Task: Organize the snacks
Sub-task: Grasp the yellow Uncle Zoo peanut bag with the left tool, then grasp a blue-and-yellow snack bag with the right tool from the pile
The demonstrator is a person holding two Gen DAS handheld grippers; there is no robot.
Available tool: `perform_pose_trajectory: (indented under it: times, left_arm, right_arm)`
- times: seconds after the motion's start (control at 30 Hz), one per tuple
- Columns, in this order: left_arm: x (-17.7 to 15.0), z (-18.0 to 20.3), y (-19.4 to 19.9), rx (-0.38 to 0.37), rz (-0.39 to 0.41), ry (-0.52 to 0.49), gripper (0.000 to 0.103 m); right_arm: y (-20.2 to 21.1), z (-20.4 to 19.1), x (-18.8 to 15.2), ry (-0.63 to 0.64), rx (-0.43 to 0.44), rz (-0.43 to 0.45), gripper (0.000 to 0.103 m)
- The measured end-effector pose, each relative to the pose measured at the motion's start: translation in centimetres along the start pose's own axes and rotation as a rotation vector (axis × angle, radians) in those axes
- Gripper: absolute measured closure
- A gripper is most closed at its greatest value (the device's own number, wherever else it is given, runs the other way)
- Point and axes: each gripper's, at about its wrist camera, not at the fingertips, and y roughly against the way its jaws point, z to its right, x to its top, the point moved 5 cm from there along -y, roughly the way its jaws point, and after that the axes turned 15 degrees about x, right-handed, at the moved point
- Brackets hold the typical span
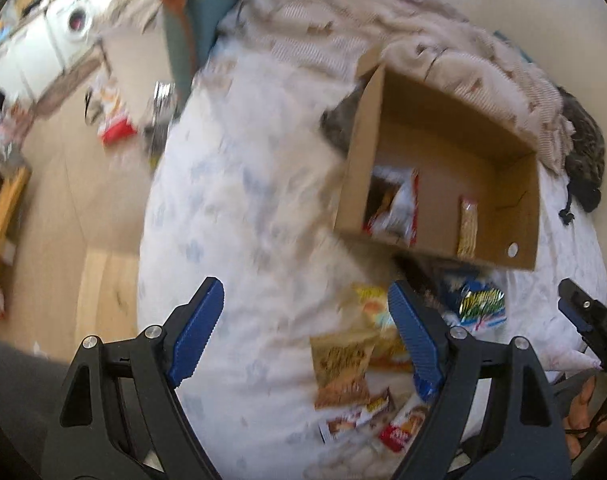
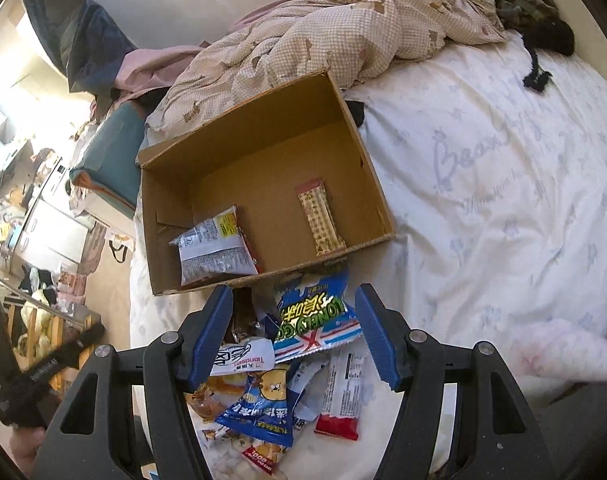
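Note:
An open cardboard box [image 2: 355,136] lies on the bed, also in the left wrist view [image 1: 499,236]. Inside it are a white and red snack bag [image 2: 213,246] and a beige snack bar [image 2: 319,220]. A pile of snack packets [image 2: 279,376] lies on the sheet in front of the box, with a blue "Lonely God" bag [image 2: 315,316] on top. My right gripper [image 2: 293,340] is open and empty just above the pile. My left gripper [image 1: 309,334] is open and empty over the sheet, left of a brown packet [image 1: 341,372]. The right gripper's tip shows in the left wrist view [image 1: 575,304].
A rumpled checked quilt [image 2: 343,28] lies behind the box. The white printed sheet [image 2: 503,184] spreads to the right. A teal cushion [image 2: 115,156] sits at the bed's left end. The floor [image 1: 75,200] at the left holds clutter and a red and white bag [image 1: 115,120].

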Motion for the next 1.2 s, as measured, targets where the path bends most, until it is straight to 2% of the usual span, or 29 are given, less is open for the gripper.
perform_pose_trajectory:
  times: [0.1,0.2,0.3,0.4,0.43,0.5,0.57,0.63,0.83,0.97,1.13,1.2]
  left_arm:
    - [-2.4,0.2,-2.1,0.016,-0.107,0.027,0.021]
    - [-5.6,1.5,-4.4,0.012,-0.219,0.011,0.021]
    - [-7.9,3.0,-6.3,0.009,-0.293,-0.002,0.021]
    - [-9.0,4.2,-7.4,0.04,-0.3,-0.022,0.023]
    - [-9.2,4.6,-7.7,0.041,-0.309,-0.035,0.026]
    - [-9.6,5.4,-8.1,0.04,-0.321,-0.062,0.039]
    - [-9.9,5.9,-8.3,0.039,-0.321,-0.082,0.046]
    - [-10.2,6.5,-8.4,0.027,-0.32,-0.1,0.062]
    - [-10.6,6.5,-7.3,0.007,-0.302,-0.139,0.07]
    - [-9.5,5.6,-4.3,-0.034,-0.271,-0.129,0.07]
    - [-5.9,4.6,-0.5,-0.037,-0.216,-0.165,0.07]
    - [-4.4,4.4,0.2,-0.047,-0.229,-0.171,0.07]
  right_arm:
    - [-0.4,0.1,-0.6,-0.022,0.005,-0.016,0.037]
    - [-0.7,0.0,-0.9,-0.031,0.006,-0.027,0.037]
    - [-0.7,0.0,-0.9,-0.025,0.001,-0.03,0.037]
    - [-0.9,0.3,-1.0,-0.036,0.004,-0.038,0.037]
    - [-1.0,0.4,-0.9,-0.039,0.004,-0.041,0.037]
    - [-1.0,0.4,-0.9,-0.038,0.004,-0.041,0.037]
    - [-1.0,0.4,-0.9,-0.036,0.002,-0.041,0.037]
    - [-1.0,0.5,-0.9,-0.041,0.005,-0.04,0.037]
    - [-1.1,0.9,-0.8,-0.064,0.018,-0.041,0.037]
    - [-1.1,1.1,-0.8,-0.08,0.032,-0.053,0.037]
    - [-2.0,1.1,-1.9,-0.107,0.06,-0.127,0.037]
    - [-2.9,1.0,-2.6,-0.115,0.074,-0.182,0.037]
